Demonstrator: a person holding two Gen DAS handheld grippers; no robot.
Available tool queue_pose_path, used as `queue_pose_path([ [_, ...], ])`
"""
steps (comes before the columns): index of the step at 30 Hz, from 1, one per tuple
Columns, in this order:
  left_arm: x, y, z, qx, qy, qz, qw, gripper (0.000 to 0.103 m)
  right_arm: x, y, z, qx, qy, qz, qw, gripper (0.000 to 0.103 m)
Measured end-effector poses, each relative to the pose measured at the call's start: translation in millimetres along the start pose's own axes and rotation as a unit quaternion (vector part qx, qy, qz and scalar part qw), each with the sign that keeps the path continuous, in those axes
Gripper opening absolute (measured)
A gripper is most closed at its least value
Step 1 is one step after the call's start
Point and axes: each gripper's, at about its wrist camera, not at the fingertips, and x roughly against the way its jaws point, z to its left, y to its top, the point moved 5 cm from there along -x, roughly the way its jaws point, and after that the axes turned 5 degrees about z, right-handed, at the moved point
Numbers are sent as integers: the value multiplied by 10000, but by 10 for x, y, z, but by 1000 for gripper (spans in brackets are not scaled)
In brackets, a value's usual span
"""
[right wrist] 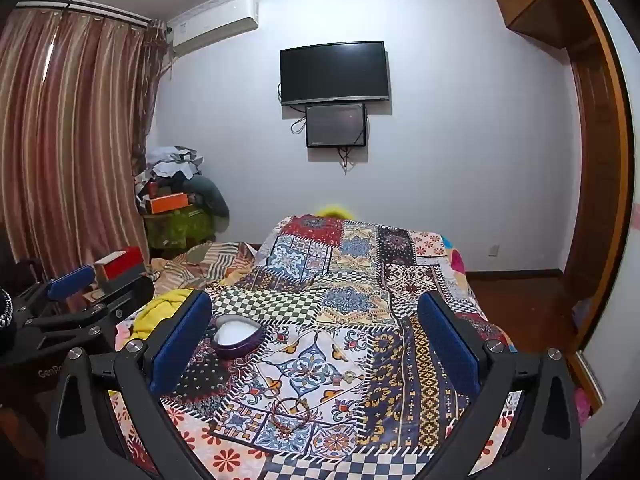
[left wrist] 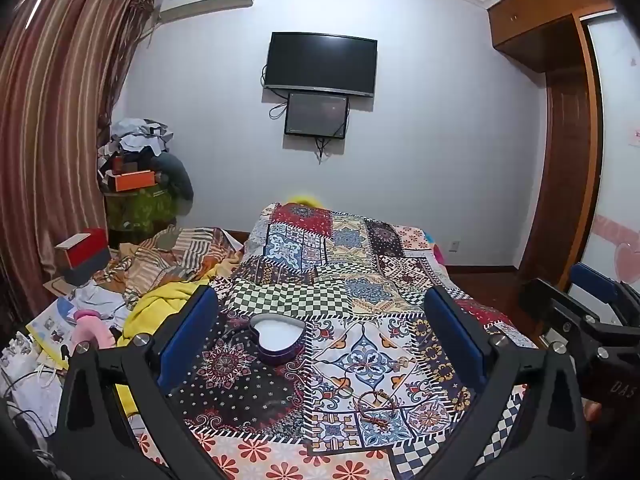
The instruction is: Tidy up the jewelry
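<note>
Task barely begun, by my read: both your left claw and right claw hang spread and empty, bracelet on bed quilt just ahead, heart-shaped box beyond it, apparently holding 0 pieces.

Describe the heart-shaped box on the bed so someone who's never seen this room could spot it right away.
Start with the bed under the patchwork quilt facing the wall-mounted TV. On the quilt's near left part, just short of its green-and-white checkered patch, sits the heart-shaped box, lid off. Its dark purple wall and plain white inside set it apart from the thin reddish bracelet lying flat nearer the camera.
</note>
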Motion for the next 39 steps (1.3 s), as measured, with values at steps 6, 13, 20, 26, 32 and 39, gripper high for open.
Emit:
queue_pose_path([
  [6,-29,-3,27,16,18,-8,10000,103,-10,-2,6,-2,0,7,10000,102],
  [13,-26,4,29,13,12,-7,10000,103,-14,6,4,-10,-4,3,10000,102],
  [20,-11,25,16,3,5,-7,10000,103,-3,8,5,-9,-7,-6,10000,102],
  [26,-5,46,7,-11,6,-6,10000,103,-8,0,-2,-13,-9,-12,10000,102],
  [32,4,56,-6,-23,11,-12,10000,103,-4,3,6,-9,-8,-11,10000,102],
  [39,19,75,-27,-30,-9,-31,10000,103,-10,1,6,-21,-9,-1,10000,102],
])
